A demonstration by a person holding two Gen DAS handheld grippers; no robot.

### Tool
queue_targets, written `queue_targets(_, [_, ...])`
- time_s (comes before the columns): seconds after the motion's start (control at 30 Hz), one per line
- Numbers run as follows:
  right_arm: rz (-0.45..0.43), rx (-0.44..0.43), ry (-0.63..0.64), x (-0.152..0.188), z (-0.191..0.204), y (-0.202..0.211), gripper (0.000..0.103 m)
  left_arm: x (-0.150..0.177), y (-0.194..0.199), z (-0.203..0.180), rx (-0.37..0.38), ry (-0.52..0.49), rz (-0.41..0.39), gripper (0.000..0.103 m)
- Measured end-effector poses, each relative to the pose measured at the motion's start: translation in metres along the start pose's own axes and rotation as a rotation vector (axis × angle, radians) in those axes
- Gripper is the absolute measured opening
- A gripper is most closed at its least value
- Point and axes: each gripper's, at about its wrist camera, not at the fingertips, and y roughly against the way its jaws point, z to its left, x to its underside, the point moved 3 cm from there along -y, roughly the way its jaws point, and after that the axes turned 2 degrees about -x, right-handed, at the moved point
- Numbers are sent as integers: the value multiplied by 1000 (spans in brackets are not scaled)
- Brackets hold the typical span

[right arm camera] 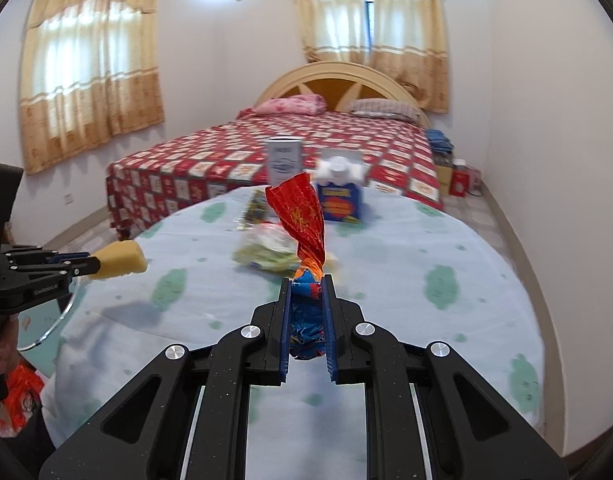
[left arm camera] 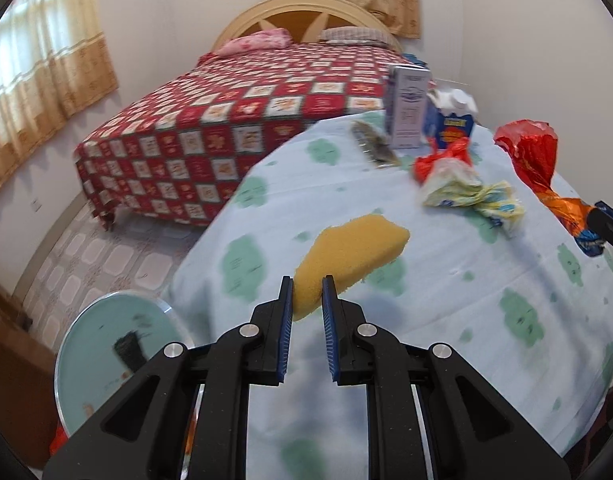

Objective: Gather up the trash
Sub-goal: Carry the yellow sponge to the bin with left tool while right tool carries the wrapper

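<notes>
My left gripper (left arm camera: 307, 294) is shut on the near end of a yellow sponge (left arm camera: 354, 252), held above the pale blue, green-spotted tablecloth (left arm camera: 446, 320). The right wrist view shows the same sponge (right arm camera: 120, 265) at the left, in the left gripper (right arm camera: 95, 266). My right gripper (right arm camera: 307, 300) is shut on the twisted blue end of a red and orange snack wrapper (right arm camera: 302, 216), which stands up from the fingers. That wrapper (left arm camera: 538, 156) also appears at the right of the left wrist view. A crumpled pale yellow wrapper (left arm camera: 466, 192) and a scrap of red plastic (left arm camera: 442, 158) lie on the cloth.
At the far side of the table stand a white carton (left arm camera: 408, 108) and a blue carton (left arm camera: 452, 120), with a dark flat wrapper (left arm camera: 372, 144) beside them. A bed with a red checked cover (left arm camera: 234, 120) is behind. A round glass top (left arm camera: 118, 360) sits low left.
</notes>
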Motion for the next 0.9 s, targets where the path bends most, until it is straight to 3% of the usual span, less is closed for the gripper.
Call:
queue_targets(0.27, [4, -66, 56, -4, 48, -13, 15, 25, 23, 47, -37, 51, -12, 15])
queue_targets(0.9, [21, -182, 200, -6, 146, -30, 15, 66, 54, 116, -115, 145, -24, 15])
